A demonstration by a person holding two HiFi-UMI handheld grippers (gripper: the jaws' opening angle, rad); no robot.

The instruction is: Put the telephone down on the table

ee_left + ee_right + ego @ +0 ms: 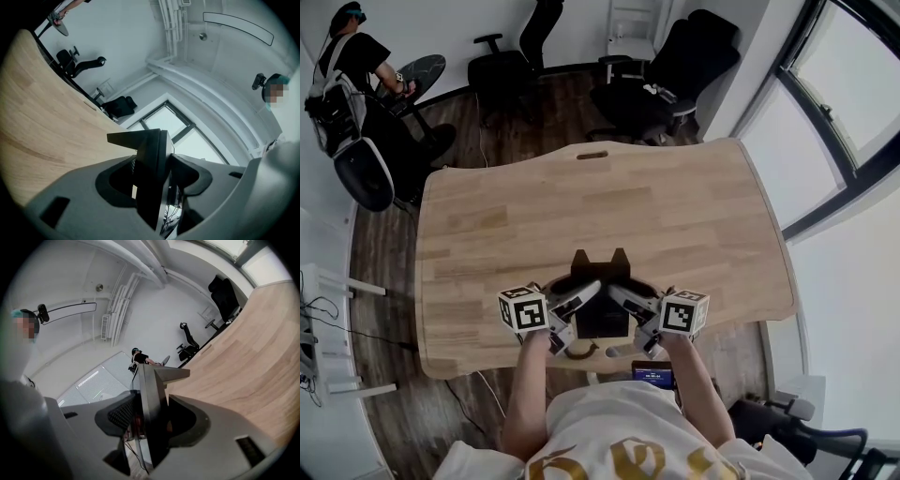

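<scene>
Both left tool and right tool gripped the telephone, seemingly just above the counter's near edge, where one letting go early might have toppled it.

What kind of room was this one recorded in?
Probably an office or small workroom: a large wooden table, black swivel office chairs on the floor behind it, and a big window along one side.

Black office chairs and a person
</scene>
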